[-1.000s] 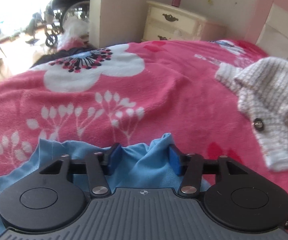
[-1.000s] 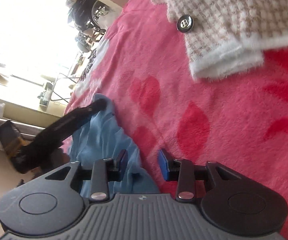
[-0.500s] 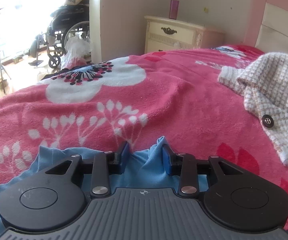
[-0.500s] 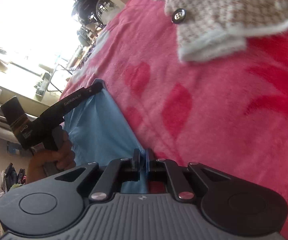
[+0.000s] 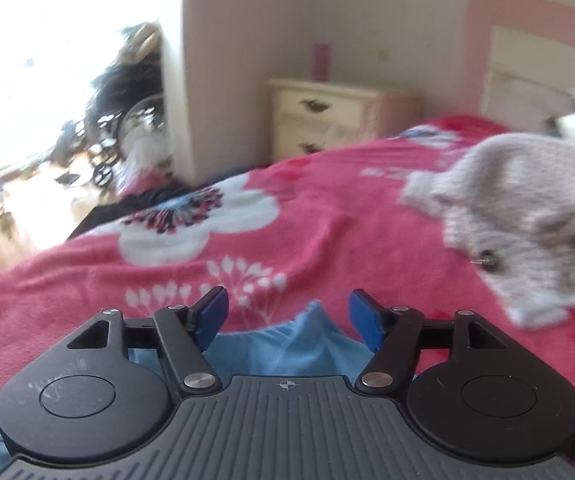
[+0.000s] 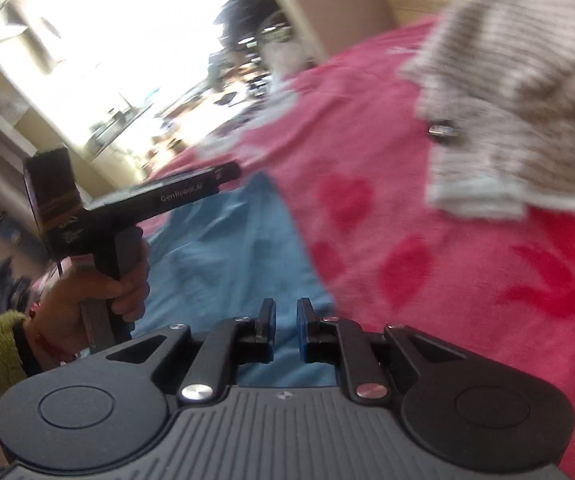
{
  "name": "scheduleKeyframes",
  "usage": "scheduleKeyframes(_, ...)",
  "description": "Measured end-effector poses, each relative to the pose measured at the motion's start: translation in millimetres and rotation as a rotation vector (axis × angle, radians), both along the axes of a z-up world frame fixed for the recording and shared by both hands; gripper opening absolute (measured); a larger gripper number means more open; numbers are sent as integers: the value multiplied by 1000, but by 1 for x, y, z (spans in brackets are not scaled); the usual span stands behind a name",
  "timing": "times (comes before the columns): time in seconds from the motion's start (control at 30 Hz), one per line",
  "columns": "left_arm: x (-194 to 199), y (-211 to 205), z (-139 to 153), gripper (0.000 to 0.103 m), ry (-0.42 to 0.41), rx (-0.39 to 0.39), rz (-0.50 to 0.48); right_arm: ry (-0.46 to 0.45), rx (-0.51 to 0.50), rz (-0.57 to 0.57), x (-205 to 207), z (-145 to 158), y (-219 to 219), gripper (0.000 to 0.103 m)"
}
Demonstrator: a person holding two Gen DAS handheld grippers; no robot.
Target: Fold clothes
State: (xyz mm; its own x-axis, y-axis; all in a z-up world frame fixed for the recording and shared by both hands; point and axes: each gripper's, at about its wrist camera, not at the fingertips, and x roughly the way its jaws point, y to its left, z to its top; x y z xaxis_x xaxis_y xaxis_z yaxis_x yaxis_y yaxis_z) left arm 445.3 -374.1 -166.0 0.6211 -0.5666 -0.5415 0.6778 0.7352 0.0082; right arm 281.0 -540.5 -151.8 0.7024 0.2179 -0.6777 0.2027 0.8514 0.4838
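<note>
Lettering "GenRobot.AI" on left claw [image 6: 223,174] arm; rest unreadable.

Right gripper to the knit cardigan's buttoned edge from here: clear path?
Probably yes. Only bare pink blanket lies between the right gripper and the cardigan. Its jaws are opening, nothing pinched, blue garment beneath.

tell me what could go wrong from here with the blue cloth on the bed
1. Both claws are opening: the left claw stands wide over the blue cloth, so any fold just made may spring loose.
2. The right claw hangs low over the cloth and might snag it.
3. The knitted cardigan lies close and could get dragged in.
</note>
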Motion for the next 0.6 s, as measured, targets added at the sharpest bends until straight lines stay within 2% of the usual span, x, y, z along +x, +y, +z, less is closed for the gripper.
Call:
scheduleKeyframes(0.03, -8, 4, 1, 66, 8, 14, -29, -2, -16, 21, 6, -1, 8, 13)
scheduleKeyframes(0.17, -33, 6, -21, 60, 25, 169, -98, 9, -52, 93, 25, -10, 37, 12)
scheduleKeyframes(0.2, -36, 5, -30, 59, 20, 213, -94, 23, -60, 106, 28, -14, 42, 11)
scheduleKeyframes(0.3, -30, 10, -48, 61, 42, 248, -48, 81, -77, 132, 30, -34, 53, 11)
scheduleKeyframes(0.43, -19, 11, -42, 63, 101, 221, -22, 82, -102, 123, 14, -42, 55, 7)
scheduleKeyframes(0.5, -11, 14, -34, 62, 155, 191, 6, 78, -102, 111, 13, -35, 54, 11)
scheduleKeyframes(0.6, -7, 36, -5, 64, 219, 123, 55, 40, -101, 95, 6, -16, 56, 11)
